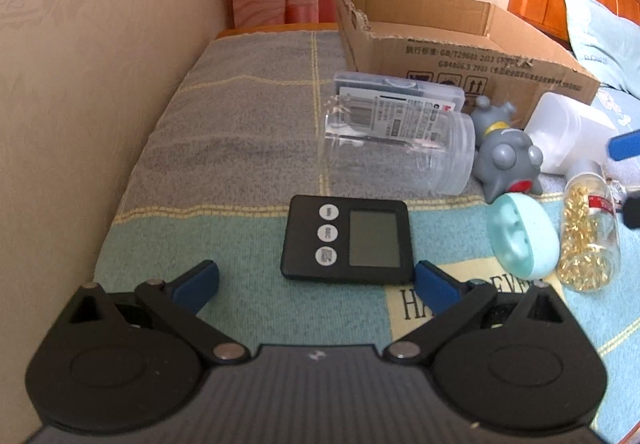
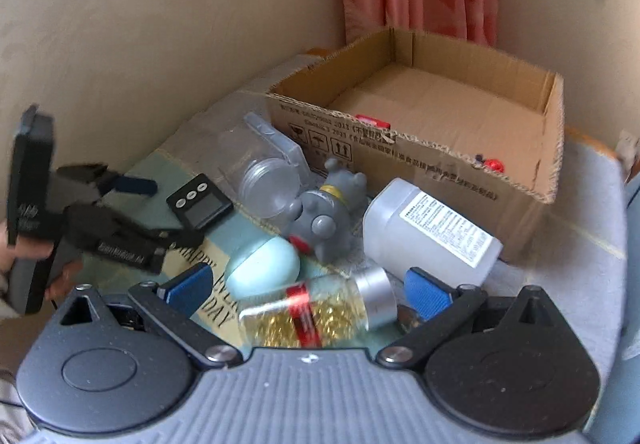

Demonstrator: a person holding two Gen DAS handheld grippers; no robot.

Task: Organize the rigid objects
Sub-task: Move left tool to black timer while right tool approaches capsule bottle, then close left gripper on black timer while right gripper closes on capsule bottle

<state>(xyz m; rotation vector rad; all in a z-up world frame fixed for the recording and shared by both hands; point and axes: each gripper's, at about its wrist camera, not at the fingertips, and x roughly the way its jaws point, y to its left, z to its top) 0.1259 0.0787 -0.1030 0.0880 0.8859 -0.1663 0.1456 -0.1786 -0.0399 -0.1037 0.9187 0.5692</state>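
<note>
Left gripper [image 1: 316,282] hovers low over the checked blanket [image 1: 240,147], jaws spread wide, nothing between them. Black timer [image 1: 347,240] lies flat on the blanket just ahead of the blue fingertips [image 1: 198,278], screen up, three round buttons on its left side.

Past the timer, a clear plastic jar [image 1: 400,151] lies on its side, mouth to the right, printed label on top. A flat clear case [image 1: 400,87] sits behind the jar, against the cardboard box [image 1: 460,55]. Right of the jar, a grey toy animal [image 1: 506,151] lies tipped over. Near it, a pale green round case [image 1: 524,238], then a glass bottle of gold bits [image 1: 590,240] beside it. A white plastic bottle [image 1: 568,131] lies farther right, close to the box.

Right wrist view: the left gripper shows at far left, held by a person's hand [image 2: 24,256], partly blurred. Timer [image 2: 199,201] is just right of its fingers.

Right gripper [image 2: 308,290] is wide open, holding nothing. The gold-filled bottle [image 2: 316,310] lies on its side between the two blue fingers, silver cap to the right; cannot tell if the pads touch it. White bottle [image 2: 432,232] lies just beyond. Cardboard box [image 2: 440,147] stands open at the far right, mostly bare inside, a small red item [image 2: 372,120] by its near wall.
</note>
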